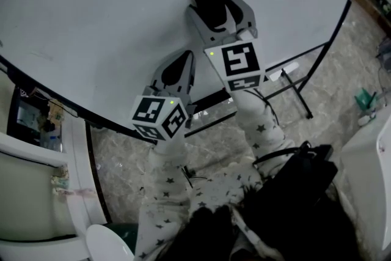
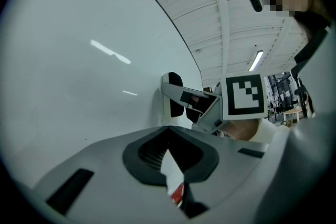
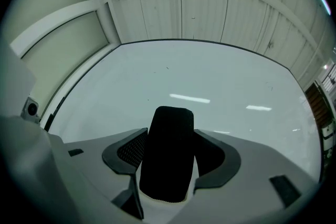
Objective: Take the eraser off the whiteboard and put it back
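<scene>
The eraser's (image 3: 168,152) lower end is hidden behind the right gripper (image 1: 215,4), and the whiteboard's (image 1: 91,21) left and top edges run out of view. The board is plain white with a dark frame, on a black stand (image 1: 296,85) over a marbled grey floor (image 1: 342,107), under a ribbed ceiling (image 3: 210,2). The eraser is a black, rounded oblong, flat against the board near its lower edge. It sits between the right gripper's widely parted jaws, a sliver of white beside it. The left gripper (image 1: 181,61) is pinched together, empty.
</scene>
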`<state>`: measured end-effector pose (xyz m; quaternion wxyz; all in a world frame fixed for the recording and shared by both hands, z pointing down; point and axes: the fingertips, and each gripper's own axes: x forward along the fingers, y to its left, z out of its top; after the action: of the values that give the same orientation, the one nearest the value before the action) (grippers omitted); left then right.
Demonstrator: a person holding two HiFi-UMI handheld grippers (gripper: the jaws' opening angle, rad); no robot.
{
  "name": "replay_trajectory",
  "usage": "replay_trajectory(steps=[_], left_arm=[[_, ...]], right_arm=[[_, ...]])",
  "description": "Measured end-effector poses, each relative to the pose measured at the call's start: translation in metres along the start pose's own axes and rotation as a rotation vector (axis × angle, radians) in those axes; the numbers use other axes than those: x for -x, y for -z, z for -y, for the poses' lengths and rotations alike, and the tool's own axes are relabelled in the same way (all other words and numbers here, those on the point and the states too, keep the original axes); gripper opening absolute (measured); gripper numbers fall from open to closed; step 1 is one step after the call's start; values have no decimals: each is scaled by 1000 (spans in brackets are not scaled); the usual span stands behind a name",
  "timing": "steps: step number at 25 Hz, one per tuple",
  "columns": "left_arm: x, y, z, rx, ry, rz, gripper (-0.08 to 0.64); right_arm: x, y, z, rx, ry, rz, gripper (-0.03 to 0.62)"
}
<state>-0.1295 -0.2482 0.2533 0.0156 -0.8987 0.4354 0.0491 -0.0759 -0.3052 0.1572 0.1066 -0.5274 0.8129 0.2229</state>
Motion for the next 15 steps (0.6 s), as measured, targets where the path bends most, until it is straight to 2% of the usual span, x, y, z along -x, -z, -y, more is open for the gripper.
replay_trajectory(steps=[7,15], left_arm=[[-3,5,1,13,5,-7,2],[-2,9,-1,14,0,-12,1]], right_arm=[[-1,1,6,-19,31,9,253],[4,8,-2,-46,-19,13,253]])
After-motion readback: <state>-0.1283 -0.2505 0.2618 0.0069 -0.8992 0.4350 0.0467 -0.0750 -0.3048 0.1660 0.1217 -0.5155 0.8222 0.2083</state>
